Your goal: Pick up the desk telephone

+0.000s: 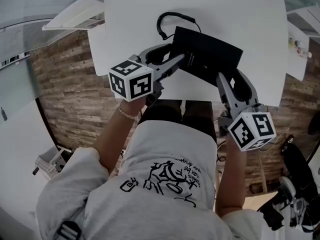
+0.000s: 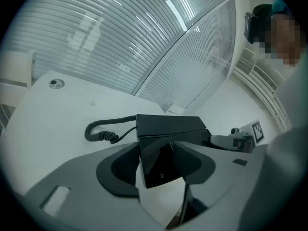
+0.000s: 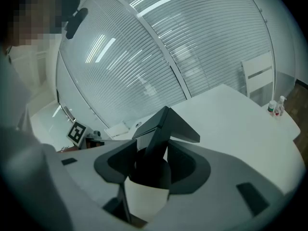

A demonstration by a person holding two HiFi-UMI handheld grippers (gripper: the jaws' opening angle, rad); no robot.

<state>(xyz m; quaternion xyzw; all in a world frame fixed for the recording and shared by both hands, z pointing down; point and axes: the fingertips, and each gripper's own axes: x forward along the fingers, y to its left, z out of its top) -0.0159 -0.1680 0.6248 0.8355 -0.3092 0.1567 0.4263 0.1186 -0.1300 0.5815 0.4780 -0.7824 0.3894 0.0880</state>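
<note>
head view: your left tool (image 1: 176, 63) and right tool (image 1: 221, 81) both sit on the desk telephone (image 1: 210, 54), one at its left near edge, the other at its right near corner. the phone lies at the near edge of the white table (image 1: 240, 14), with its coiled cord (image 1: 167, 20) trailing off on the far side.

left gripper view: the left tool is clenched on the phone's dark side, the body wedged between both jaws, with bare table showing below it.

right gripper view: the right tool is clamped on a corner of the phone, which juts up tilted above the jaws.

so you have the grasp made with both tools. the tilt suggests the lift is under way, but i cannot tell whether the base is fully off the table. raising it clear is what's left.
</note>
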